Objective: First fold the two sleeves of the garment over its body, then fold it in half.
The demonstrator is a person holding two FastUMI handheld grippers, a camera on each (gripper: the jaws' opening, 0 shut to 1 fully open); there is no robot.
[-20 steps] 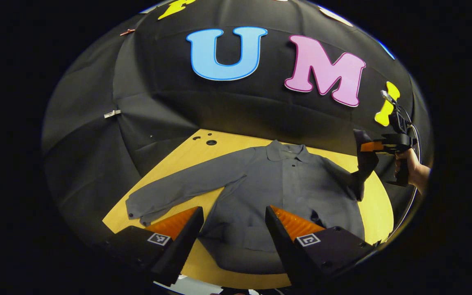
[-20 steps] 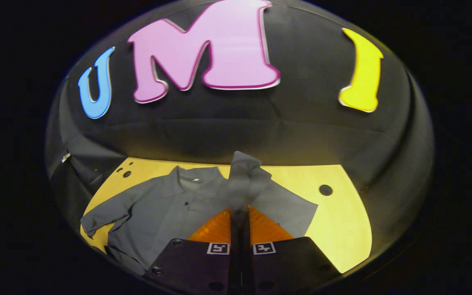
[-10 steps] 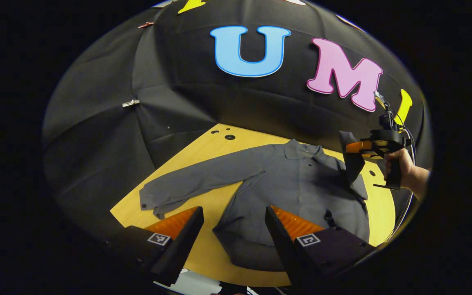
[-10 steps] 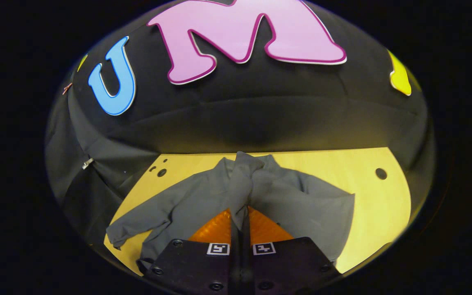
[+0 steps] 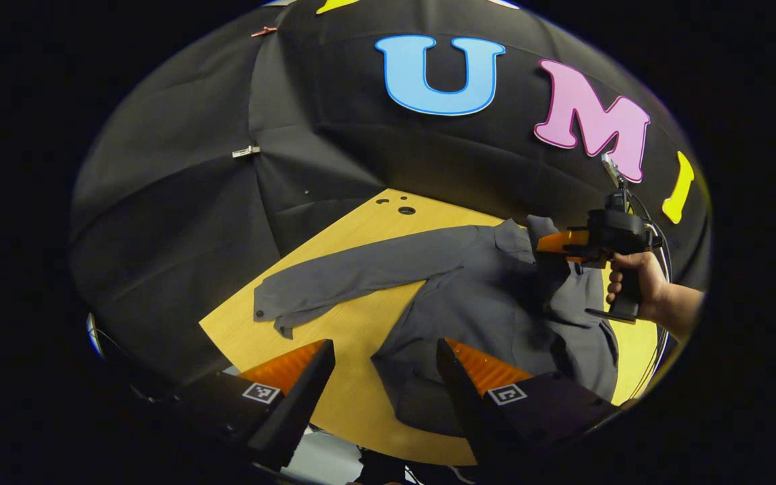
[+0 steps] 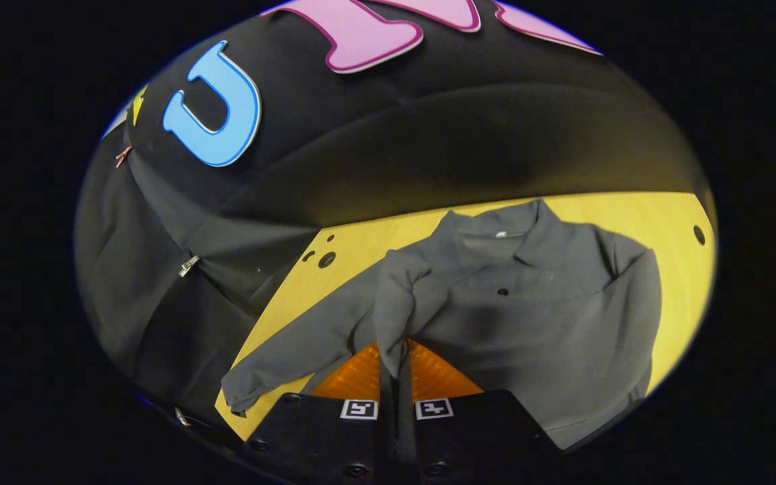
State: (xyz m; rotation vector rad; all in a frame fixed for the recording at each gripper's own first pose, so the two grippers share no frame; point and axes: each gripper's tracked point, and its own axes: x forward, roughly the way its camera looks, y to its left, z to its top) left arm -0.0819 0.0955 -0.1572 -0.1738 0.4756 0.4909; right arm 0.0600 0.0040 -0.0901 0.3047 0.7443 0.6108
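**Right sleeve held above the shirt body, left sleeve not yet folded**

At the bottom centre of the right gripper view, the right gripper (image 6: 396,367) is seen clamped on the cuff end of the right sleeve (image 6: 395,296), both orange fingers pressed together with the grey cloth pinched between them. The sleeve is held raised over the garment (image 6: 536,316), which is spread collar-up on the yellow table (image 6: 681,269) across the middle and right of the frame. In the left gripper view the same gripper is seen at the right, gripped by a hand (image 5: 634,283). The left gripper (image 5: 381,377) is held with its fingers spread apart and nothing between them, at the bottom of that view. The left sleeve (image 5: 354,273) lies stretched out flat toward the centre left.

A likely fault: if the cuff is let go while this high, the sleeve may be dropped crumpled or askew. A sideways pull may also drag the whole body across the table.
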